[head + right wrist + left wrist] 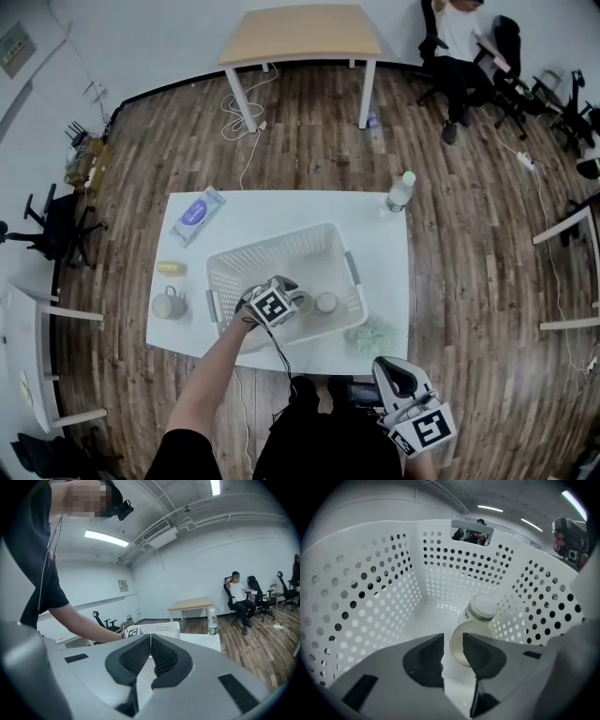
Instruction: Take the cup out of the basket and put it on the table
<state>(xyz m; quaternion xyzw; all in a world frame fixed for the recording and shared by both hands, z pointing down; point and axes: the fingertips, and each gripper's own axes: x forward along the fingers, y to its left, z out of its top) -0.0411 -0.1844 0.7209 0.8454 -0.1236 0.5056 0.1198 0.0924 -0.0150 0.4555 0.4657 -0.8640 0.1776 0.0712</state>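
Observation:
A pale cup [461, 649] lies on its side on the floor of the white perforated basket [330, 241], its mouth towards my left gripper [453, 643]. The left gripper [274, 306] reaches down into the basket near its front wall. Its jaws stand apart, with the cup's left rim in the gap between them. The pads do not press on it. Right behind the cup is a jar with a white lid [483, 607]. My right gripper [412, 420] hangs below the table's front edge, shut, with nothing in it [150, 654].
On the white table [380, 234] are a wipes packet [197, 215], a small yellow thing [172, 268], a mug [169, 303], a plastic bottle [400, 191] and a crumpled greenish wrapper [373, 334]. A second table [300, 33] and a seated person [457, 42] are further off.

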